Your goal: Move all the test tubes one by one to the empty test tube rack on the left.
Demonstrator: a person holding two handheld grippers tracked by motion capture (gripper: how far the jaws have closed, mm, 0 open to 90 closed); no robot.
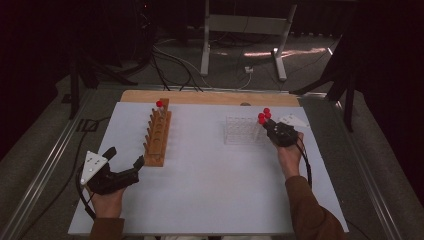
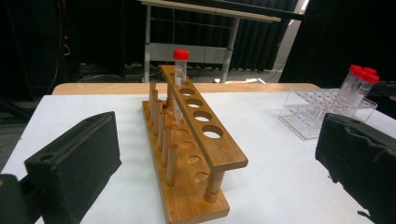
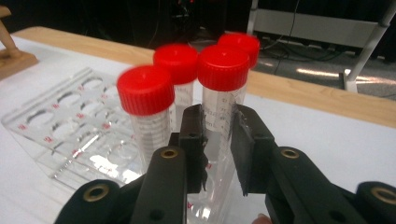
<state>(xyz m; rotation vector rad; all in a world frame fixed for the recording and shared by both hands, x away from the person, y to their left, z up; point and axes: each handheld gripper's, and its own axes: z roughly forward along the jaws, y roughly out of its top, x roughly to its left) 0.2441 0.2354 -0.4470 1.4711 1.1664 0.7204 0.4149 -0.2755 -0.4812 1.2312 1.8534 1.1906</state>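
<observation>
Tube (image 3: 219, 100) upright — cap on top

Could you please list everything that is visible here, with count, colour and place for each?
red-capped tubes: four, clear, in the clear rack.
lone tube: one, red cap, far end of the wooden rack.
wooden rack: one, brown, table's left.
clear rack: one, transparent, table's right.
table: one, white top.
right gripper: black, shut on one tube.
left gripper: black, open, near the wooden rack.
</observation>
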